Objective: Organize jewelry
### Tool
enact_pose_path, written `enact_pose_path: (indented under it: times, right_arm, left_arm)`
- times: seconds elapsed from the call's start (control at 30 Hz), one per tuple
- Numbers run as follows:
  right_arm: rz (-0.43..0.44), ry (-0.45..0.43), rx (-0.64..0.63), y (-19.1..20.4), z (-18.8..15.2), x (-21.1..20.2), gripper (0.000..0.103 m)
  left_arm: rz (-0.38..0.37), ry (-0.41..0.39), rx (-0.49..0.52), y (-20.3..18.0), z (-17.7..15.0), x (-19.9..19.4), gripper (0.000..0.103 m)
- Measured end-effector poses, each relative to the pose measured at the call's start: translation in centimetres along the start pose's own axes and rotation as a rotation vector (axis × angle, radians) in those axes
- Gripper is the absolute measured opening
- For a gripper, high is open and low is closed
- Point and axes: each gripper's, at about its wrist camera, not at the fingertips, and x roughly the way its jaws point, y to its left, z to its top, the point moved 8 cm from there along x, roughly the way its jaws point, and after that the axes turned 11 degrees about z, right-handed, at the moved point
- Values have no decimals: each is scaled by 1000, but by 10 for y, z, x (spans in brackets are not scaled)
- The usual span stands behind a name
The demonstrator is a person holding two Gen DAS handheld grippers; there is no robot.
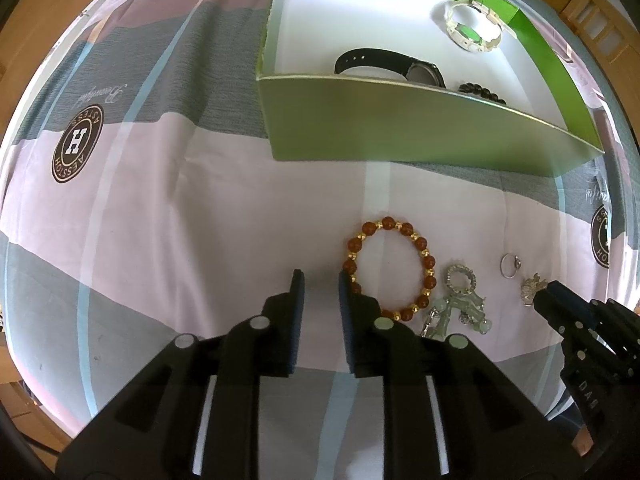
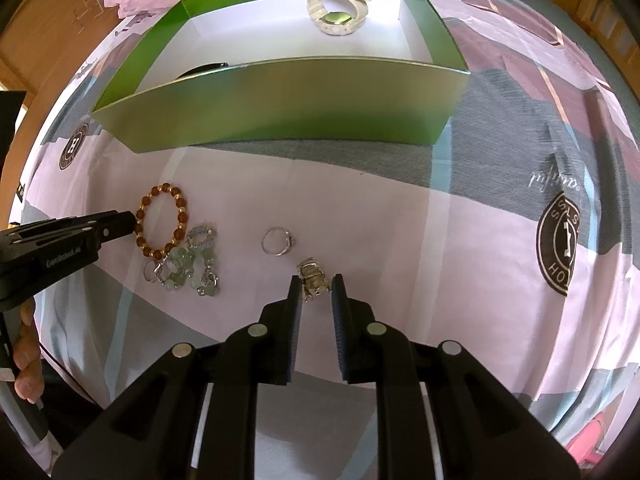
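Step in hand: gathering loose pieces into the green box point(image 2: 280, 108); right gripper point(image 2: 316, 286) part-open, its fingers bracketing the silver charm point(image 2: 314, 280) at 12 o'clock, not yet clamped; next move, in my judgement: close, lift, carry over the near wall.

Left gripper point(image 1: 320, 282) part-open, empty, its right finger touching the amber bead bracelet point(image 1: 390, 270) at 1 o'clock.

On the bedsheet point(image 2: 400, 240), four pieces: one bracelet; one jade charm cluster point(image 2: 192, 264); one silver ring point(image 2: 276, 242); one charm.

In the box, three: white watch point(image 1: 474, 26); black watch point(image 1: 392, 66); dark bead bracelet point(image 1: 482, 92).
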Motion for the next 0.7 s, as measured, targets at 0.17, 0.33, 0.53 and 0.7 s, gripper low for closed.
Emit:
enact_pose_path:
  times: [0.17, 0.33, 0.53, 0.7]
  right_arm:
    - [-39, -4, 9, -8, 0, -5, 50]
    - [-41, 19, 14, -14, -5, -1, 51]
    - [-57, 63, -20, -9, -12, 12, 20]
    - [-14, 36, -27, -4, -8, 7, 11]
  left_arm:
    - [-4, -2, -5, 2, -1, -3, 20]
    - [-34, -25, 1, 0, -3, -16, 23]
    - [-18, -17, 35, -10, -6, -11, 27]
    - [-10, -10, 47, -15, -7, -7, 27]
